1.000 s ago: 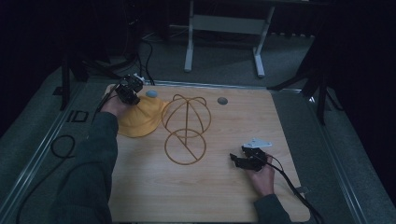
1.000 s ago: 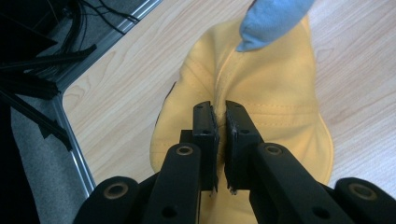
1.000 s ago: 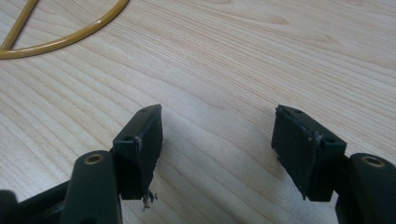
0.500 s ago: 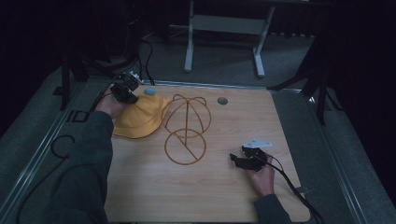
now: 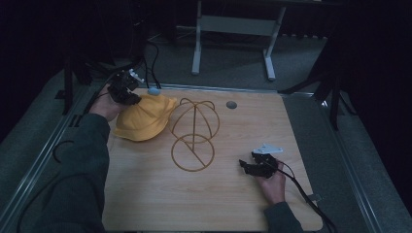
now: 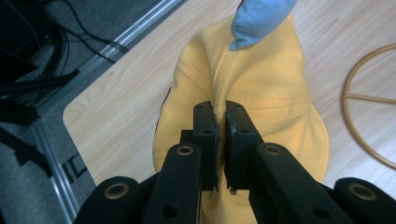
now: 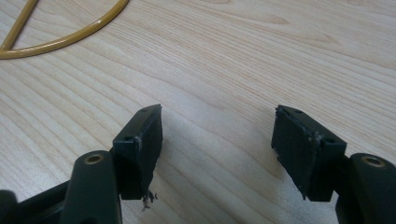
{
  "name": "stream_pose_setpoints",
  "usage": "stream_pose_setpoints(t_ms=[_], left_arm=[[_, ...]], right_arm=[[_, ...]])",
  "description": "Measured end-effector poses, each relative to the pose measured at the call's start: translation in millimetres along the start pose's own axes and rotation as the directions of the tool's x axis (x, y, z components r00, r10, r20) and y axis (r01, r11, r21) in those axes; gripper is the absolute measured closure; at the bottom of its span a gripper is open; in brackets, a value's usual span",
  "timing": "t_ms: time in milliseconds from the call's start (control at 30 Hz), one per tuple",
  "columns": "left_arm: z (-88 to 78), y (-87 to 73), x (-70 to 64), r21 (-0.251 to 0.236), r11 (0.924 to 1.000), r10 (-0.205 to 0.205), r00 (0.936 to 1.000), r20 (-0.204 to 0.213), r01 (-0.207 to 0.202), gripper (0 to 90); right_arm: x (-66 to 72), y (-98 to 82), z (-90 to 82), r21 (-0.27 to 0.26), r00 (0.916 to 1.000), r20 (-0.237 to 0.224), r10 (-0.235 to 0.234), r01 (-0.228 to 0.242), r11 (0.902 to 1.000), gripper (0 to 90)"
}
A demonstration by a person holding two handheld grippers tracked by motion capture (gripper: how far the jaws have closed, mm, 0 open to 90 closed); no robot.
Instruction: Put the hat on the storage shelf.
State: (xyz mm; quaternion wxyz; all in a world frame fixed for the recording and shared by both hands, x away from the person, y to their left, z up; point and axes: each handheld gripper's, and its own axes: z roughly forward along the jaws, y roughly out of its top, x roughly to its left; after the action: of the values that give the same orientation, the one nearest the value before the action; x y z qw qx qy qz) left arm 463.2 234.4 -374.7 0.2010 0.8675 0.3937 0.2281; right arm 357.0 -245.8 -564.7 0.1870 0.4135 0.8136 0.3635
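A yellow hat (image 5: 143, 121) is seen at the far left part of the wooden table (image 5: 228, 204), its far edge lifted and pinched by the left gripper (image 5: 127, 93). In the left gripper view the jaws are nearly shut on a fold of the hat's cloth (image 6: 219, 93), the hat hanging away from the fingers toward the table, blue button (image 6: 259, 21) at its far end. A wire hat stand (image 5: 193, 136) is placed just right of the hat, close but apart. The stand is judged the goal; the hat would be carried rightward over its dome. The right gripper (image 5: 252, 167) is rested well apart near the right edge, jaws wide open, nothing held. The left hand is nearer.
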Motion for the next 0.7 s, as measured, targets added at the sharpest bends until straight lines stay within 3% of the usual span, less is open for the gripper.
stream_pose_setpoints(t_ms=[400,700], left_arm=[[-30.0,-9.6,8.2,-0.093,0.9956,-0.003,0.9989,0.047,0.008,85.1],[-44.4,-12.8,3.9,-0.143,0.9893,0.038,0.9974,0.062,-0.028,85.0]], right_arm=[[0.0,0.0,0.0,0.000,1.0000,0.000,0.000,0.000,1.0000,33.6],[0.0,0.0,0.0,0.000,1.0000,0.000,0.001,-0.001,1.0000,33.5]])
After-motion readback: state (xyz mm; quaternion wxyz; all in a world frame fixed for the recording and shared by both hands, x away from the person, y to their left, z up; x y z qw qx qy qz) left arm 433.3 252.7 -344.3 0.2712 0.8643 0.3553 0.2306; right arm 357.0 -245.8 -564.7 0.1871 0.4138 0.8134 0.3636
